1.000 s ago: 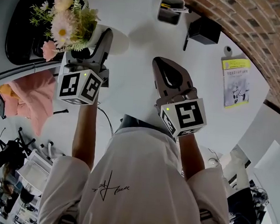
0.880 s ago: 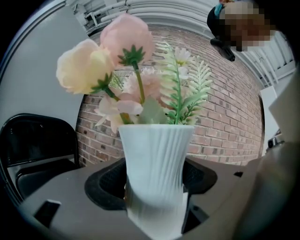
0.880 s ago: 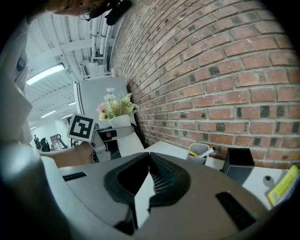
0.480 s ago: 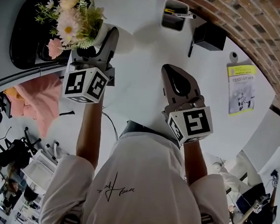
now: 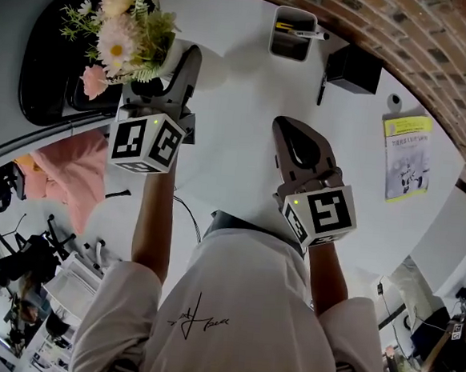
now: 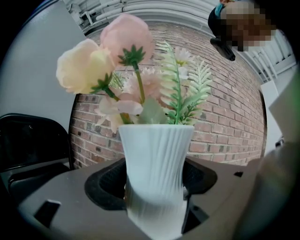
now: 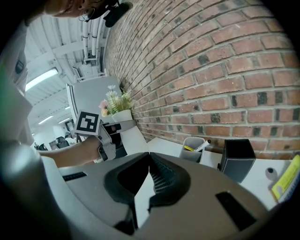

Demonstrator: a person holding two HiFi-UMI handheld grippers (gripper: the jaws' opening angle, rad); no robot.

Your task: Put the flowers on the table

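A white ribbed vase (image 6: pixel 154 173) holds pink and cream flowers (image 6: pixel 126 61) with green fern sprigs. My left gripper (image 6: pixel 154 197) is shut on the vase's lower body and holds it upright. In the head view the flowers (image 5: pixel 121 32) hang over the far left edge of the white table (image 5: pixel 241 85), in front of the left gripper (image 5: pixel 182 65). My right gripper (image 5: pixel 289 133) hovers over the middle of the table, shut, with nothing in it; in its own view the right gripper (image 7: pixel 149 159) has its tips touching.
A grey pen cup (image 5: pixel 293 33), a black box (image 5: pixel 353 69) and a dark pen (image 5: pixel 322 88) stand at the table's far side by the brick wall. A yellow leaflet (image 5: pixel 404 154) lies at the right. A black chair (image 5: pixel 50 62) and pink cloth (image 5: pixel 61 172) are left of the table.
The head view has shifted a little, so the table's things sit lower and further right. The left gripper still holds the vase; the right gripper stays shut over the table.
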